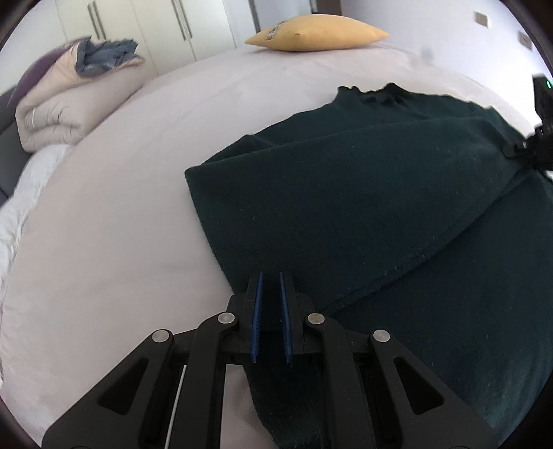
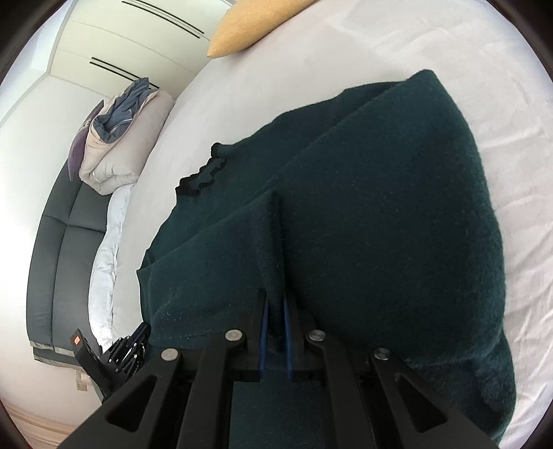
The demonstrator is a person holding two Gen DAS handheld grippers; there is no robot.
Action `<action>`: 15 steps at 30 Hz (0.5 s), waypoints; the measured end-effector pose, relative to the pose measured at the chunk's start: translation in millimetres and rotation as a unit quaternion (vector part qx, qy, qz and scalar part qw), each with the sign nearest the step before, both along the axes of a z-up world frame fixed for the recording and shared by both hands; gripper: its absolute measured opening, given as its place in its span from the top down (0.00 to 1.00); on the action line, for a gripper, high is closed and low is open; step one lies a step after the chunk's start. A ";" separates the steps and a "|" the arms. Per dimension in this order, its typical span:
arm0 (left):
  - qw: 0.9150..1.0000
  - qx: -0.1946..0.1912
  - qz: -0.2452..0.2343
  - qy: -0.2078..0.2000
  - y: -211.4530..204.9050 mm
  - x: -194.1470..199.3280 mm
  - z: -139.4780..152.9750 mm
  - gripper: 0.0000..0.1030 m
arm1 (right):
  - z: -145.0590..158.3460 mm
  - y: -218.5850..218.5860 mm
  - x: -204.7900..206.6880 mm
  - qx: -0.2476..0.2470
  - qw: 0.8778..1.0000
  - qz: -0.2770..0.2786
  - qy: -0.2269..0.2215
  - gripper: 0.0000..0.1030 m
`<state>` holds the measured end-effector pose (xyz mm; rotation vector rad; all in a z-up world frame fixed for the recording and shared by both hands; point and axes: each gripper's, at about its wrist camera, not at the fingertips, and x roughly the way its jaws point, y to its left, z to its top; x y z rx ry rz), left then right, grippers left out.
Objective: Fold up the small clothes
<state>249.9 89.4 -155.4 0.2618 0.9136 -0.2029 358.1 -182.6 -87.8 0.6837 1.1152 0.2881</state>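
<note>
Bed [image 1: 121, 224]: pale sheet, carrying folded duvet [image 1: 69, 114] and yellow pillow [image 1: 318, 29] at the far side. Sweater [image 1: 363, 193], dark green knit, lies across the near half of the bed with one side already folded over; soft, thick, limp and likely light, unlikely to slip, best taken at hem or folded edges. Left tool [image 1: 271, 286] nearly closed, pinching the near hem; right tool [image 2: 275, 307] nearly closed, pinching a raised ridge of knit.

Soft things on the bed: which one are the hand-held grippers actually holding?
The dark green knitted garment, spread on the pale sheet. Both hand-held grippers, left and right, pinch it; the yellow cushion and folded beige duvet lie untouched.
</note>
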 end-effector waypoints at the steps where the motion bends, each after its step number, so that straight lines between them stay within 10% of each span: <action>1: 1.000 -0.011 0.004 0.004 4.1 0.9 0.2 0.91 | -0.6 -1.8 -0.7 0.007 1.000 -0.003 0.000 0.94; 11: 1.000 -0.025 0.002 0.007 12.3 3.6 -3.1 0.91 | 31.9 -6.4 -28.0 -0.047 0.998 -0.041 -0.021 0.89; 15: 1.000 -0.019 0.004 0.004 10.3 3.0 -3.3 0.91 | 56.3 16.1 -24.9 0.023 0.996 -0.005 -0.090 0.75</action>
